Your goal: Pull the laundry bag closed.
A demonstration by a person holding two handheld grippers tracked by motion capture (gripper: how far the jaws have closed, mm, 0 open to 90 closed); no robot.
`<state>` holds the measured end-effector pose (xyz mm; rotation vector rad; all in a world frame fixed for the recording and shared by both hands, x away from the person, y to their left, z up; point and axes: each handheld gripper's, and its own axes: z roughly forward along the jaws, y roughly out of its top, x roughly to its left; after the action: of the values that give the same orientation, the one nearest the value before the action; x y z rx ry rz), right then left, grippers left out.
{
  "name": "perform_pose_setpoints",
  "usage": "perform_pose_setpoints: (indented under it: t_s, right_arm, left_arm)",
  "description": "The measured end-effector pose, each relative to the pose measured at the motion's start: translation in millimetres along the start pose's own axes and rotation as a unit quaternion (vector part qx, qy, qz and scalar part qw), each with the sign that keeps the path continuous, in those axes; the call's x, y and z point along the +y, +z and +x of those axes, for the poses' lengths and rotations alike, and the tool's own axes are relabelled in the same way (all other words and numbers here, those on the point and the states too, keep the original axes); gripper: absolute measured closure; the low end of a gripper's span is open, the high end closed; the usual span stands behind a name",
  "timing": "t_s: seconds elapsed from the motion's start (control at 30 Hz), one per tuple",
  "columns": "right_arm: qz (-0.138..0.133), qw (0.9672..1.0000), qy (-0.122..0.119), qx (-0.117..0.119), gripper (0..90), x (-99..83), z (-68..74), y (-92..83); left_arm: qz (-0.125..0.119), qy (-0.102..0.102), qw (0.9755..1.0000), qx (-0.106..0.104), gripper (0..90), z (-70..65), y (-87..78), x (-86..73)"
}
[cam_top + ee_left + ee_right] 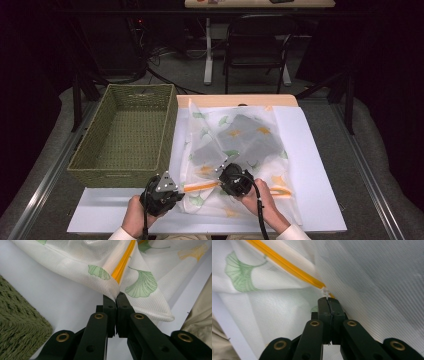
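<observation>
A dim room with a black chair (pixel 255 47) lies beyond a white tabletop (pixel 310 165). On the tabletop, toward six o'clock, lies a mesh laundry bag (pixel 235 145); a green woven basket (pixel 127 135) sits at its nine o'clock. The bag's orange zipper (pixel 202 186) runs from nine to three o'clock between the two grippers. The left gripper (pixel 116 297) has its jaws clamped on the bag's corner at the zipper's end. The right gripper (pixel 328 300) has its jaws pinched on the small white zipper pull (pixel 325 292), so it looks nearer to drive the slide. The bag is sheer white mesh printed with green and yellow ginkgo leaves, with grey cloth inside.
</observation>
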<state>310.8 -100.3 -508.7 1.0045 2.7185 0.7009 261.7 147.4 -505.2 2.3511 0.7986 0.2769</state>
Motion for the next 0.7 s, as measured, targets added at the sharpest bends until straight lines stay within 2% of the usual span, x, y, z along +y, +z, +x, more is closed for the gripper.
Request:
perform_pose_setpoints:
  t_s: [0.17,0.3,0.4,0.47,0.5,0.57,0.63,0.67,0.7]
  right_arm:
    - [0.004,0.9999,0.016,-0.004,89.9,-3.8,-7.4,3.0]
    - [0.005,0.9996,0.021,-0.018,89.9,-7.4,-12.4,3.9]
    - [0.006,0.9995,0.03,-0.011,89.9,-9.7,-15.0,2.4]
    - [0.006,0.9996,0.023,-0.014,89.9,-9.8,-12.5,1.3]
    - [0.004,0.9997,0.023,-0.008,89.9,-9.8,-12.1,0.6]
    - [0.003,0.9998,0.02,-0.004,89.9,-9.8,-10.7,-0.5]
    - [0.001,0.9998,0.018,-0.002,89.9,-9.9,-9.2,-2.4]
    - [0.0,0.9998,0.019,0.001,89.9,-9.9,-8.5,-3.3]
    - [0.0,0.9998,0.018,0.004,89.8,-10.1,-7.8,-4.4]
  left_arm:
    - [0.008,-0.005,1.0,-0.002,88.6,2.3,1.1,-2.3]
    - [0.021,-0.013,0.9997,0.003,88.6,5.9,1.2,-4.4]
    - [0.031,-0.018,0.9993,-0.006,88.5,7.7,4.0,-6.6]
    - [0.036,-0.019,0.9991,-0.011,87.4,8.8,5.4,-6.4]
    - [0.036,-0.02,0.999,-0.017,85.4,10.1,5.6,-6.6]
    - [0.041,-0.021,0.9985,-0.031,73.4,12.7,6.2,-6.1]
    - [0.041,-0.031,0.9978,-0.043,59.4,14.7,9.1,-5.3]
    - [0.041,-0.033,0.9971,-0.056,54.9,16.5,10.8,-4.8]
    - [0.041,-0.037,0.9968,-0.059,52.4,18.1,12.9,-4.2]
